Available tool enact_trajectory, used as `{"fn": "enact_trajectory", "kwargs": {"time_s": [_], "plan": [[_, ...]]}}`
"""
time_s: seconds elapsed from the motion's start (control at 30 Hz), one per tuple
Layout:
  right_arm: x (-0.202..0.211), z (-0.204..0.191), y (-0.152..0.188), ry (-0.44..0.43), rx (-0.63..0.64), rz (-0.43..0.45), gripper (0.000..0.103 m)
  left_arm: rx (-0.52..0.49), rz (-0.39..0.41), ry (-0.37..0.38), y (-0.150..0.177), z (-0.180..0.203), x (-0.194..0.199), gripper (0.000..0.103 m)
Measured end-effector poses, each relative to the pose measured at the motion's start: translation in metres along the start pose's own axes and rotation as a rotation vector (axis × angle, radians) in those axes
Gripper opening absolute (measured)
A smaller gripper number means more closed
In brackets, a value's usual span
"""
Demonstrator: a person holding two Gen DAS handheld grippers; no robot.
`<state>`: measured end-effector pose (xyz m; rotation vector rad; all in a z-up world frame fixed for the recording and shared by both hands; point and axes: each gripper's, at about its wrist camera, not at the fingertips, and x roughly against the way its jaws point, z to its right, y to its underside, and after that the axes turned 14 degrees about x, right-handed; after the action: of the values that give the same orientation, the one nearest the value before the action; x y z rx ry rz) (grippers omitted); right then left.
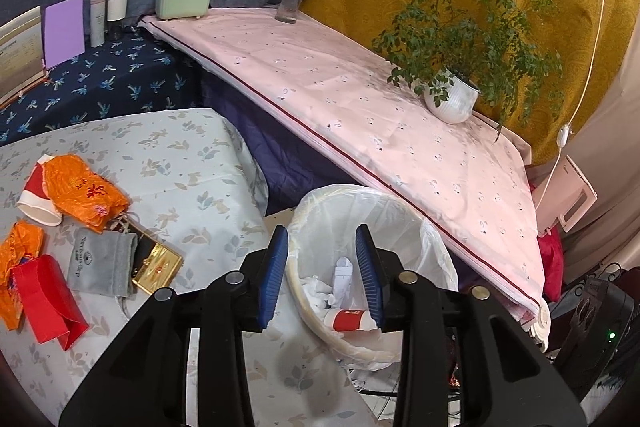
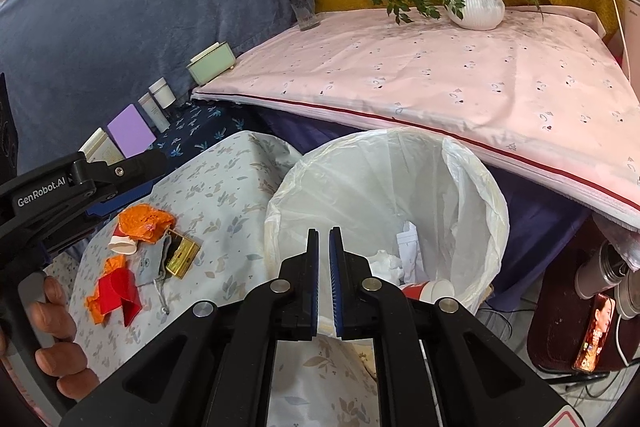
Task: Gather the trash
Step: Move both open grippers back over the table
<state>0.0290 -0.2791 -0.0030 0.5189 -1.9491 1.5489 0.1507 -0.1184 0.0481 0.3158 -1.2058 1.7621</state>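
Left wrist view: left gripper (image 1: pixel 322 273) hangs over the lined bin (image 1: pixel 420 227), jaws parted, nothing between them. Red-and-white paper cup (image 1: pixel 350 319) lies inside the bin among crumpled paper (image 1: pixel 320 293). Right gripper (image 2: pixel 324 277) by the bin rim, jaws nearly closed, empty. More litter on the leaf-print cloth (image 1: pixel 192 163): orange wrappers (image 1: pixel 86 191), another cup (image 1: pixel 34 203), red carton (image 1: pixel 48 301).

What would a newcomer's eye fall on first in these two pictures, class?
Probably the white-lined trash bin in the middle, with a red-and-white paper cup and crumpled paper already inside. Next, the bright litter on the floral cloth to its left: orange wrappers, a red folded card and a gold box. The left claw hangs open over the bin.
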Motion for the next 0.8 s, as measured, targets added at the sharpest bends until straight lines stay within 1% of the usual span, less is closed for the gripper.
{"fn": "enact_trajectory", "kwargs": {"time_s": [0.2, 0.37, 0.43, 0.5, 0.63, 0.67, 0.73, 0.8], "plan": [[0.000, -0.017, -0.004, -0.019, 0.028, 0.001, 0.012, 0.030, 0.018, -0.029, -0.002, -0.019, 0.010, 0.034], [-0.001, -0.036, -0.006, -0.037, 0.058, 0.000, 0.020, 0.057, 0.032, -0.062, -0.001, -0.040, 0.019, 0.035], [-0.003, -0.044, -0.007, -0.045, 0.069, 0.001, 0.024, 0.072, 0.044, -0.082, 0.000, -0.051, 0.024, 0.044], [-0.004, -0.052, -0.007, -0.053, 0.080, 0.001, 0.027, 0.086, 0.055, -0.100, 0.000, -0.061, 0.029, 0.047], [-0.007, -0.070, -0.008, -0.071, 0.106, -0.002, 0.035, 0.124, 0.076, -0.148, 0.001, -0.085, 0.039, 0.058], [-0.008, -0.075, -0.008, -0.077, 0.114, -0.003, 0.037, 0.133, 0.083, -0.161, 0.001, -0.091, 0.041, 0.059], [-0.010, -0.085, -0.007, -0.085, 0.126, -0.005, 0.040, 0.149, 0.100, -0.195, 0.002, -0.103, 0.047, 0.068], [-0.012, -0.095, -0.006, -0.096, 0.140, -0.008, 0.043, 0.168, 0.117, -0.230, 0.002, -0.118, 0.054, 0.071]]}}
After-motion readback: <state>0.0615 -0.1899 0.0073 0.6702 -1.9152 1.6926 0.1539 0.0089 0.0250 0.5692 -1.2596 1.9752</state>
